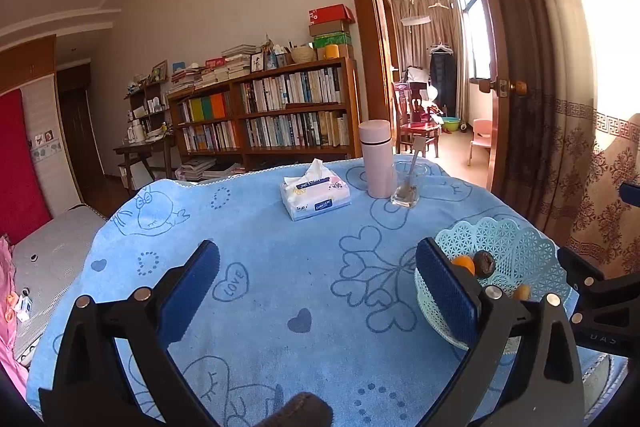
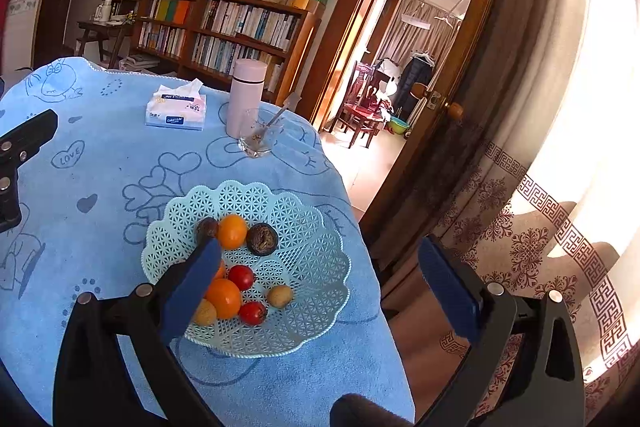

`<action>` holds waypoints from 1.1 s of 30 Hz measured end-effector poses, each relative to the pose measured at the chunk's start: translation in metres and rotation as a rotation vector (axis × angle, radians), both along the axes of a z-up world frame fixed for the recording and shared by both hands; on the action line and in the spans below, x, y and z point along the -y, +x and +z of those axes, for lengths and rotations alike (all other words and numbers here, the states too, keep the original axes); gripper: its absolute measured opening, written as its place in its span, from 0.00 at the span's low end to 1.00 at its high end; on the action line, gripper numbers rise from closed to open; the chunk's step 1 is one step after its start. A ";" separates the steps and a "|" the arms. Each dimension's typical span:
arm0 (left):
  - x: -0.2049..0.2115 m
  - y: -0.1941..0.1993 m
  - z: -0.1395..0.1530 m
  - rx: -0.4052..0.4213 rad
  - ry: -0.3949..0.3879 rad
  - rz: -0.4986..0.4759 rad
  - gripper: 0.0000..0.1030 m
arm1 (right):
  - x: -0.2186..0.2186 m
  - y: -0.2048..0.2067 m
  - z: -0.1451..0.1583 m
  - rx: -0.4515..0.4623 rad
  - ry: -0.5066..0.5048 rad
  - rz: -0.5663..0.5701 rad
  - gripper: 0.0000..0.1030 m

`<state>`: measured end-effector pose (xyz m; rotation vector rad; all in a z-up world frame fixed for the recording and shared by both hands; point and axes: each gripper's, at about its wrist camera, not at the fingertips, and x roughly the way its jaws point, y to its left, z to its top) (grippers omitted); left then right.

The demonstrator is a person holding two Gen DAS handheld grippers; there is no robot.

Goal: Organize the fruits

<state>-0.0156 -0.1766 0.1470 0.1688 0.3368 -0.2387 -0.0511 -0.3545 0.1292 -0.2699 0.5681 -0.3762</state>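
A pale turquoise lattice basket (image 2: 304,227) stands on the blue towel-covered table (image 2: 100,167) near its right edge. It holds several fruits: oranges (image 2: 232,230), red tomatoes (image 2: 241,277), dark brown passion fruits (image 2: 262,239) and small tan fruits (image 2: 279,296). My right gripper (image 2: 320,275) is open and empty, above the basket's right side; its left finger hangs over the fruit. My left gripper (image 1: 318,275) is open and empty above the bare towel, left of the basket (image 1: 516,247). In the left wrist view an orange (image 1: 464,264) and a passion fruit (image 1: 485,262) show.
A tissue pack (image 1: 315,195), a pink thermos (image 1: 376,159) and a glass with a spoon (image 1: 407,187) stand at the table's far side. The table edge drops off just right of the basket. Curtain (image 2: 520,227) and open doorway lie to the right; bookshelves stand behind.
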 end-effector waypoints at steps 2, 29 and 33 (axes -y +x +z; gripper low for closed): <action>0.001 -0.001 0.000 -0.003 -0.001 -0.006 0.95 | -0.003 0.001 -0.004 -0.017 -0.004 0.023 0.97; 0.042 -0.005 -0.031 -0.015 0.154 -0.030 0.95 | 0.015 0.001 -0.037 -0.075 -0.009 -0.034 0.97; 0.043 -0.007 -0.037 -0.027 0.161 -0.037 0.95 | 0.010 0.006 -0.046 -0.103 -0.041 -0.033 0.97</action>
